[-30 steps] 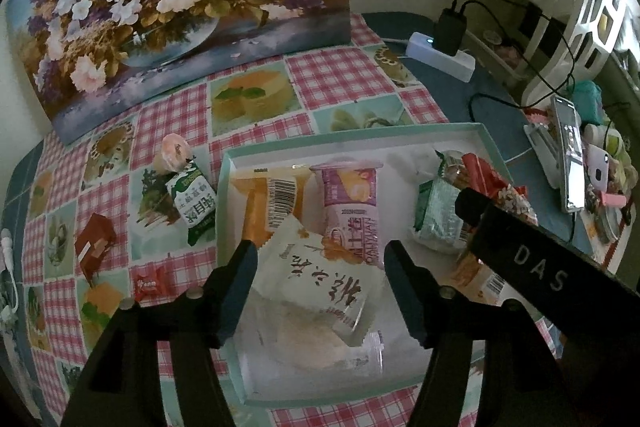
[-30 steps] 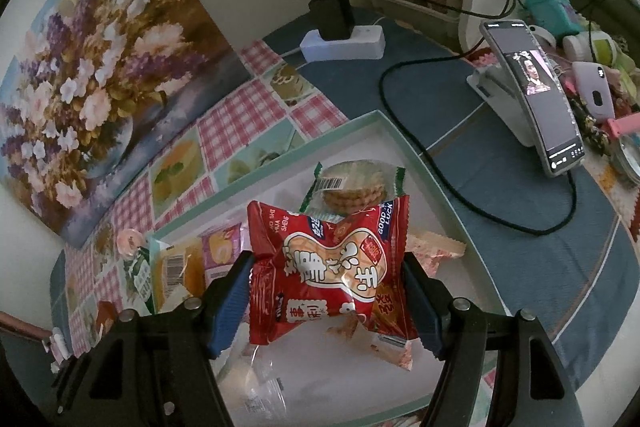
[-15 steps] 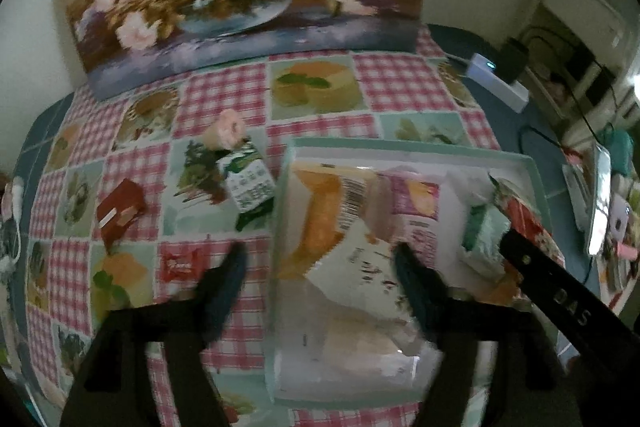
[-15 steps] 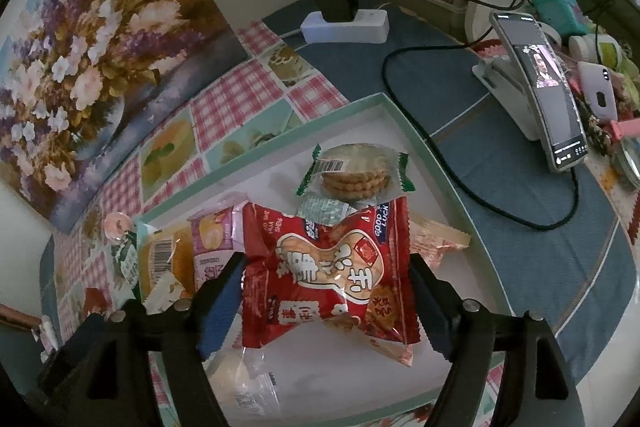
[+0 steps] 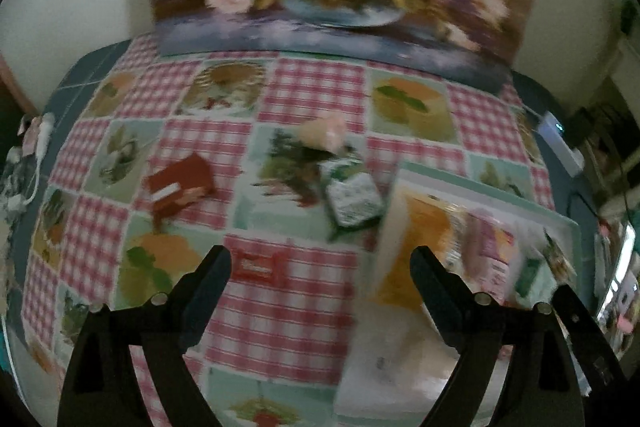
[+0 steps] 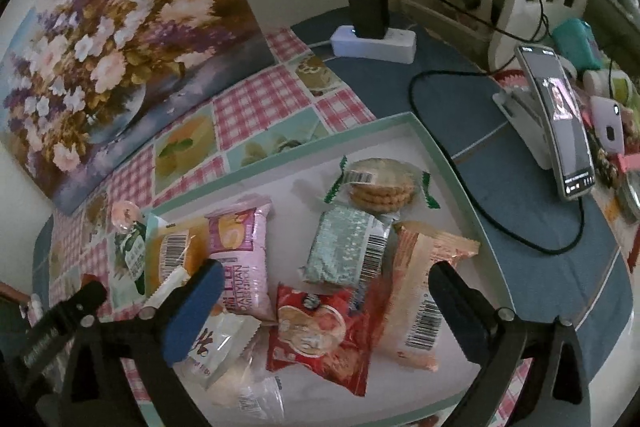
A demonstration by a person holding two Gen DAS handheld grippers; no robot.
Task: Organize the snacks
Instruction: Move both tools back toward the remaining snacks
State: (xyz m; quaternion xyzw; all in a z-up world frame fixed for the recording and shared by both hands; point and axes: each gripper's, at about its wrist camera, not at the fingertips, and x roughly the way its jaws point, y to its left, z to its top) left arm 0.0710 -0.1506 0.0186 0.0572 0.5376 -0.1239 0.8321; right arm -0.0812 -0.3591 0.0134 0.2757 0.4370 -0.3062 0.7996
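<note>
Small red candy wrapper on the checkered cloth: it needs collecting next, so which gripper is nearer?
Left. The left gripper hangs open just above the red candy wrapper; the right gripper is over the tray.

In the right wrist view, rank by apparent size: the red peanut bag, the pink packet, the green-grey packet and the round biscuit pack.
1. red peanut bag, though it lies nearest the camera
2. pink packet, close behind; that order is unsure
3. green-grey packet
4. round biscuit pack, farthest back
</note>
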